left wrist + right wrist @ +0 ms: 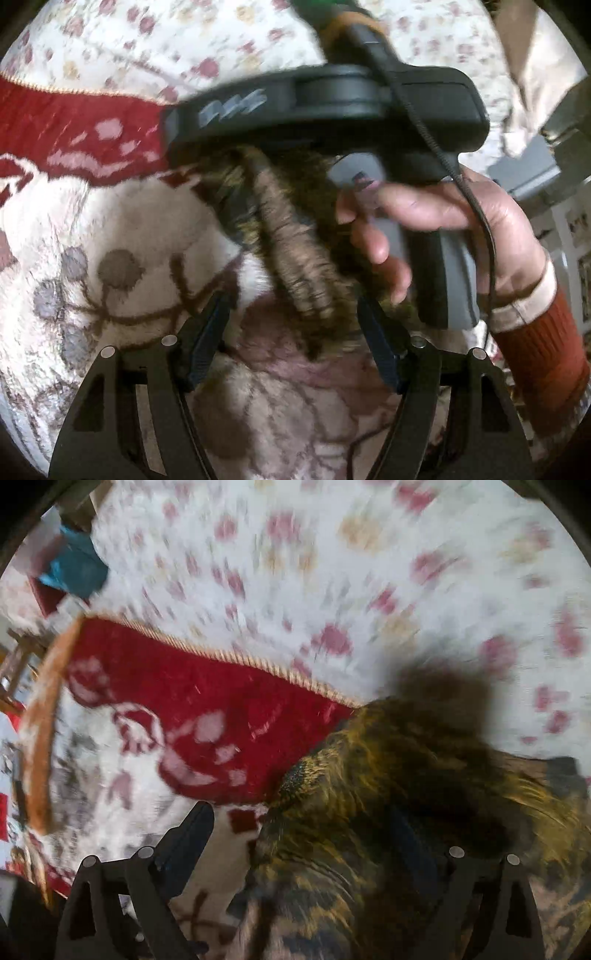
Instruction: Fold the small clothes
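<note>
A small dark olive-brown patterned garment (388, 782) lies bunched on a red and cream floral blanket (192, 701). In the left wrist view it hangs as a twisted roll (295, 251) between my open left gripper (295, 339) and the right gripper's body (332, 107), which a hand (461, 221) holds just ahead. In the right wrist view my right gripper (306, 849) is wide open; the cloth lies between its fingers and hides most of the right finger. The frame is blurred by motion.
A white bedspread with pink flowers (332, 572) lies beyond the blanket's corded edge (240, 657). A blue object (77, 572) and wooden furniture sit at the far left. Grey furniture (546, 162) stands at the right.
</note>
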Motion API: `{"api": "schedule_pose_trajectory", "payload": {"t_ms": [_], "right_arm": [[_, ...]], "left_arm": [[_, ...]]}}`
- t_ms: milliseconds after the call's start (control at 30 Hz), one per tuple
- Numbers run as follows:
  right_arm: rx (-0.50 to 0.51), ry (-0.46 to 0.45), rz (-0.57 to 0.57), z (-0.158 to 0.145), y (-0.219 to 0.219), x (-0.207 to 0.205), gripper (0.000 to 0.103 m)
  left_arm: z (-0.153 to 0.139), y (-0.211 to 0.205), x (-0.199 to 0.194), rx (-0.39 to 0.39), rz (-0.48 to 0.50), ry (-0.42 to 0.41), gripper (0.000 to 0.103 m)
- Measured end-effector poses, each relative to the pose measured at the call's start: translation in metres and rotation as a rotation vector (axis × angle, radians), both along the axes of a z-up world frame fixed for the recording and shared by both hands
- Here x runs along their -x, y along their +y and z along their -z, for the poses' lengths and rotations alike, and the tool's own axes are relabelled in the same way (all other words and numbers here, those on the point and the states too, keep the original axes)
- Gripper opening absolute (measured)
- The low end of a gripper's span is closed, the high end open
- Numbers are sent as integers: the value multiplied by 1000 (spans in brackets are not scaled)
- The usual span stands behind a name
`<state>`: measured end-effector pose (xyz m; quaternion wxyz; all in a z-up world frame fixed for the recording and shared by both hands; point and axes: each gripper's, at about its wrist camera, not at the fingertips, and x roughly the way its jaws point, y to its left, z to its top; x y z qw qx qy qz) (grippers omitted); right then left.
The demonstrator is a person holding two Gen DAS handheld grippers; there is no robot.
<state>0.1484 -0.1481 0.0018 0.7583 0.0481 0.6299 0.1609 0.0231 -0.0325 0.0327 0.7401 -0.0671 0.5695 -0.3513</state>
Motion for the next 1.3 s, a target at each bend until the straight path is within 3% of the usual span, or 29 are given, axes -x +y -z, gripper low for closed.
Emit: {"api": "schedule_pose_trajectory", "payload": {"t_ms": [67, 100, 133, 167, 200, 233, 267, 400, 467, 600, 700, 767, 833, 867, 967, 1067, 1100, 1167, 1233, 1300], "right_arm": [[80, -45, -44, 6, 9, 1, 95], [99, -62, -45, 4, 7, 3, 85], [124, -88, -34, -1, 1, 4, 60], [114, -103, -22, -5, -8, 5, 46], [41, -98, 2, -10, -21, 5, 29], [-45, -83, 39, -14, -37, 7, 18], [-105, -83, 75, -19, -51, 10, 16], [-205, -124, 118, -32, -81, 26, 11], [-224, -141, 126, -36, -88, 33, 9], [-273, -163, 147, -50, -105, 45, 4], [-223, -142, 168, -55, -110, 49, 5], [-246, -115, 187, -55, -112, 48, 14], [-246, -109, 188, -53, -105, 45, 64], [-234, -116, 183, -53, -98, 44, 72], [-167, -71, 104, -41, -67, 26, 73], [-15, 53, 43, -8, -36, 8, 74], [37, 39, 21, -3, -28, 6, 75], [87, -33, -32, -7, -18, 11, 72], [82, -86, -53, -13, -21, 19, 44], [0, -96, 1, -20, -44, 27, 19]], "left_arm": [[2, -2, -3, 10, -9, -4, 72], [2, -3, -5, 19, -21, 0, 72], [2, -3, -6, 27, -31, 5, 72], [3, -3, -8, 39, -48, 12, 72], [5, -6, -13, 47, -61, 14, 72], [5, -8, -14, 54, -71, 12, 72], [4, -12, -15, 60, -79, 4, 72], [7, -33, -14, 106, -77, -10, 70], [4, -48, -7, 136, -45, -6, 57], [-14, -61, 9, 109, -5, -107, 37], [-17, -53, 8, 158, -42, -65, 37], [-12, -47, 5, 177, -66, -36, 37], [-9, -47, 5, 176, -77, -9, 37], [-7, -46, 5, 176, -76, -6, 37], [-6, -52, 0, 177, -75, 1, 37], [-5, -51, -2, 159, -78, -2, 34], [-4, -49, -1, 129, -79, -13, 34], [-1, -51, -4, 106, -74, -5, 34], [1, -54, -8, 99, -77, 6, 34], [-7, -63, -8, 96, -50, -20, 34]]}}
